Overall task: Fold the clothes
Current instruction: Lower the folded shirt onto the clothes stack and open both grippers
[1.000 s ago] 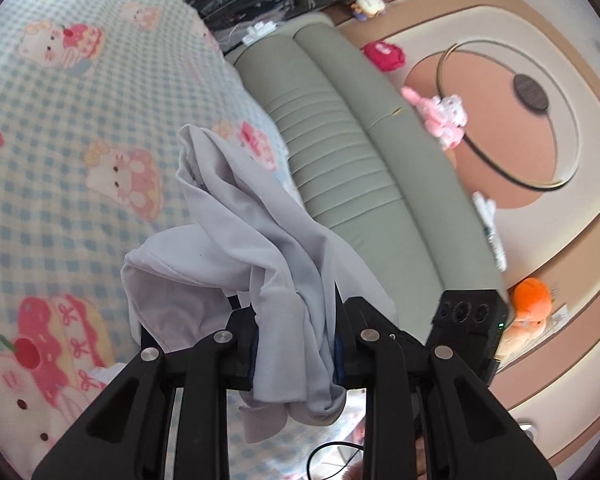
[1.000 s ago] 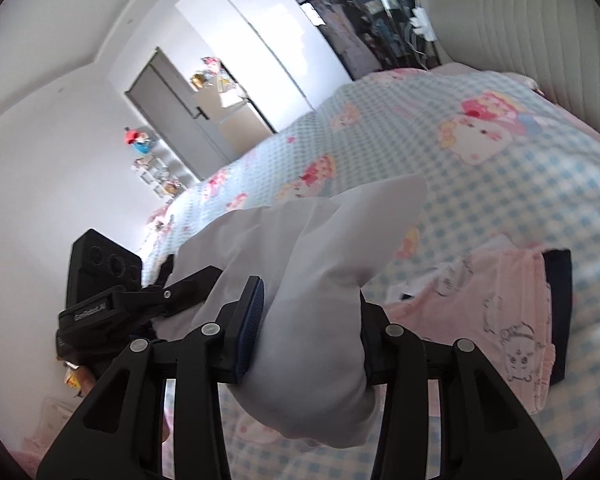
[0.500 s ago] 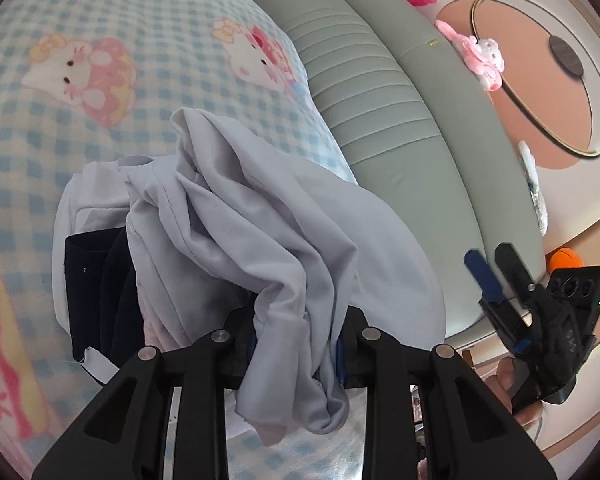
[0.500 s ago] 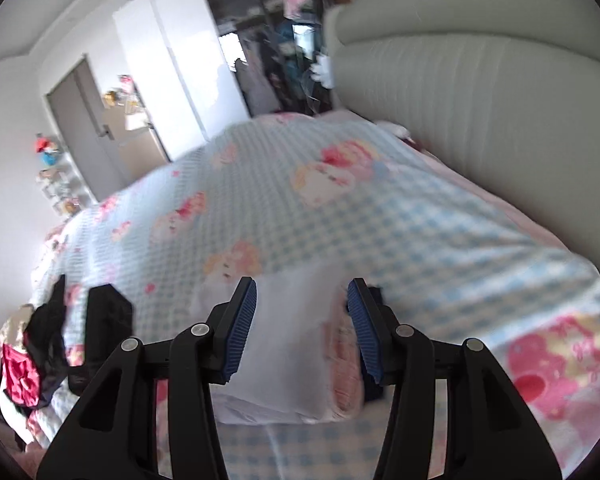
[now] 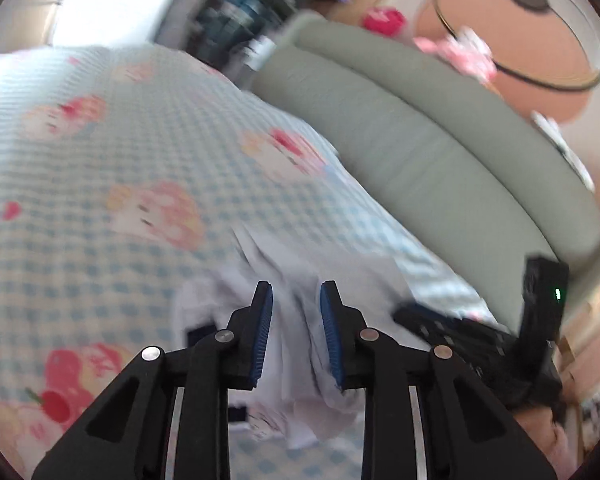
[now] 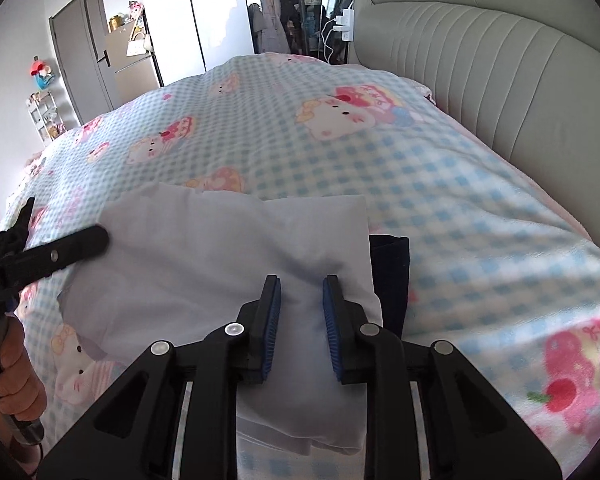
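Right wrist view: pale lilac garment lay folded on the bed near its headboard-side edge, long axis crosswise. Right gripper just closing, pads straddling cloth ungripped; left gripper at its far-left edge, state indeterminable.

Bright daylight fills both fisheye views; the left wrist view is motion-blurred, edges bowed and dark.

The pale lilac garment no longer hangs from either gripper — it lies on the bed; left gripper and right gripper jaws just narrowed, gripping nothing.
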### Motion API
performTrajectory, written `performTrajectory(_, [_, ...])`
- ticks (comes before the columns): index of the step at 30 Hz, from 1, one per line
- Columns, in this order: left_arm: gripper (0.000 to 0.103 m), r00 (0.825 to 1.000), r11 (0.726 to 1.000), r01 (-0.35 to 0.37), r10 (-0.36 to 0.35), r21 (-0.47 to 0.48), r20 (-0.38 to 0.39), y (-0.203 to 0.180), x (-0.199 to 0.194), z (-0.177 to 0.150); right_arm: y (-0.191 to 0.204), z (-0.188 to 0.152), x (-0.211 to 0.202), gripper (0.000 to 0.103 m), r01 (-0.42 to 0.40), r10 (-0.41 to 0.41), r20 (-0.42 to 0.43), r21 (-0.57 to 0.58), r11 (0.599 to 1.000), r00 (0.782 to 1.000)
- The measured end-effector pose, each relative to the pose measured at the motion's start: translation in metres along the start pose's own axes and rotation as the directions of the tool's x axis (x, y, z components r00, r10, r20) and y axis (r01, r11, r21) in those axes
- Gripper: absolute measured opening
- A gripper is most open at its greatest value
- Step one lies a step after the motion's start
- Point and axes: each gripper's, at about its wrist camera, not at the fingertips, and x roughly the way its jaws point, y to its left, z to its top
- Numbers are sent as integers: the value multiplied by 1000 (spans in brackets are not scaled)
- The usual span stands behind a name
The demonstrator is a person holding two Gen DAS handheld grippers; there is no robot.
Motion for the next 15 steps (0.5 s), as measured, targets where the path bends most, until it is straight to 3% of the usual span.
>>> performTrajectory(2, [24, 996, 996, 80, -79, -32, 36, 6, -12, 4, 0, -1, 1, 22, 3, -3, 0, -9, 1000, 1000])
performTrajectory(3, [24, 991, 991, 132, -132, -27, -1, 4, -8, 4, 1, -2, 2, 22, 8, -8, 3, -14, 1000, 1000])
performTrajectory(4, [24, 989, 990, 139, -138, 4, -55, 0, 1, 0, 1, -2, 3, 22, 10, -10, 4, -14, 1000, 1000])
performTrajectory(7, [24, 971, 993, 110, -99, 40, -216, 2, 39, -20, -2, 1, 7, 22, 12, -12, 2, 2, 1000, 1000])
performTrajectory(9, [24, 946, 996, 77, -60, 41, -319, 8, 69, -36, -3, 1, 10, 22, 25, -25, -2, 1, 1000, 1000])
performTrajectory(11, [25, 928, 997, 78, -76, -9, -365, 14, 98, -45, -4, 0, 15, 22, 45, -45, -9, -8, 999, 999])
performTrajectory(15, [24, 928, 997, 78, -72, 0, -365, 6, 125, -40, -12, 0, 29, 22, 82, -82, -14, -14, 997, 996])
